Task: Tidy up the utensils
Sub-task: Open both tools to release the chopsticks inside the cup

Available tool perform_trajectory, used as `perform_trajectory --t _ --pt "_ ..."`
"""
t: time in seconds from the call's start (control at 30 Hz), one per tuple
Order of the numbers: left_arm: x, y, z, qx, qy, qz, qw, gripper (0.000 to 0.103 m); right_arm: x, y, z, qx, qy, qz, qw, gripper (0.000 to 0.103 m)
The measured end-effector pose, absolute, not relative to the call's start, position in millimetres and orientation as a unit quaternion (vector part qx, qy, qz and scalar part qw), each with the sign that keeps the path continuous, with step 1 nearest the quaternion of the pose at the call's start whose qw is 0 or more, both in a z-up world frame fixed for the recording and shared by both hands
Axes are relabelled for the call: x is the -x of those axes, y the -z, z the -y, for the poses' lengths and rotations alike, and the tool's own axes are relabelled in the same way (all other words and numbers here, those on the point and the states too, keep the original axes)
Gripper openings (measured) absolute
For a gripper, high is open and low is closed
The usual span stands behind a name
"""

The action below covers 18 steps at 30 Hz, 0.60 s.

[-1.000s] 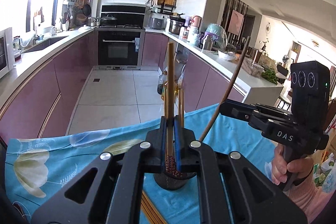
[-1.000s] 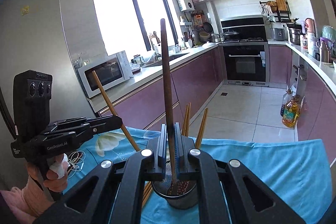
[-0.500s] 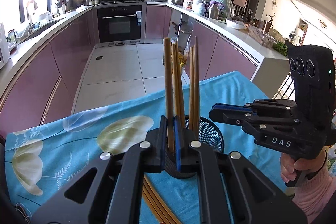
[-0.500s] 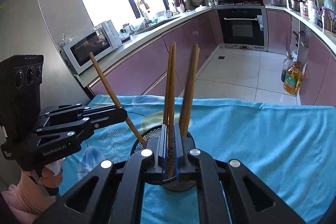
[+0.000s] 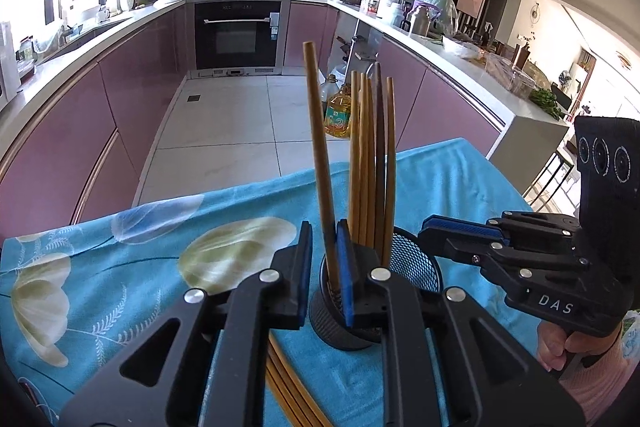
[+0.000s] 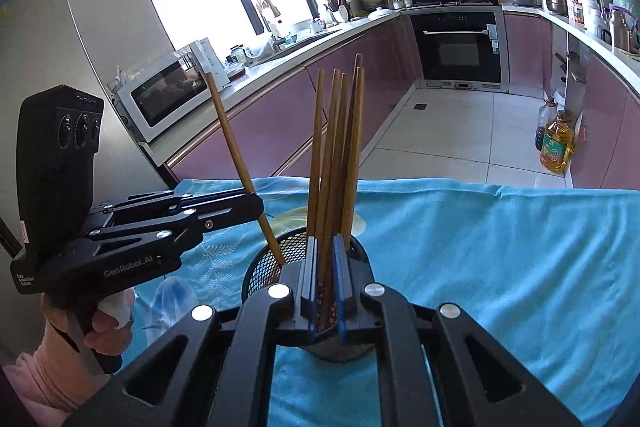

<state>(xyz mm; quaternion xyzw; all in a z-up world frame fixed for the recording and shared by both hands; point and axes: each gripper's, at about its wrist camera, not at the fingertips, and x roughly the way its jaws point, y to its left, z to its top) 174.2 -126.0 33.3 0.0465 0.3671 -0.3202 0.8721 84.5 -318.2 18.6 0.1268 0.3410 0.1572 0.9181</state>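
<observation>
Left wrist view: your left gripper [image 5: 323, 269] hides the mesh cup's [image 5: 416, 263] base; its fingers are opening around one chopstick [image 5: 320, 163], lowered into the cup on the desk [image 5: 120, 267] since a second ago. Your right gripper [image 6: 324, 281], lower too, is opening around another.

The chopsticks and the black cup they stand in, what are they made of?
The chopsticks look like wood or bamboo: matte brown, some lighter, one darker. The black cup looks like metal wire mesh painted black, since light shows through its tiny holes. It could also be coated plastic.
</observation>
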Motion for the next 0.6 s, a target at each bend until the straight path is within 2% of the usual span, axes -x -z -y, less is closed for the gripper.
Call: perform_trajectory --t 0.23,0.47,0.6 --pt "-181 -38 118 -0.017 0.32 -0.357 0.878 0.016 -76 -16 317 -0.133 -0.162 -0.339 0.917 0.019" --pt "-176 -44 115 -0.003 0.33 -0.335 0.883 0.015 -68 -10 312 -0.134 -0.167 -0.342 0.915 0.022" --pt "-172 -45 108 0.003 0.327 -0.328 0.886 0.015 -60 -10 309 -0.132 -0.175 -0.337 0.916 0.029"
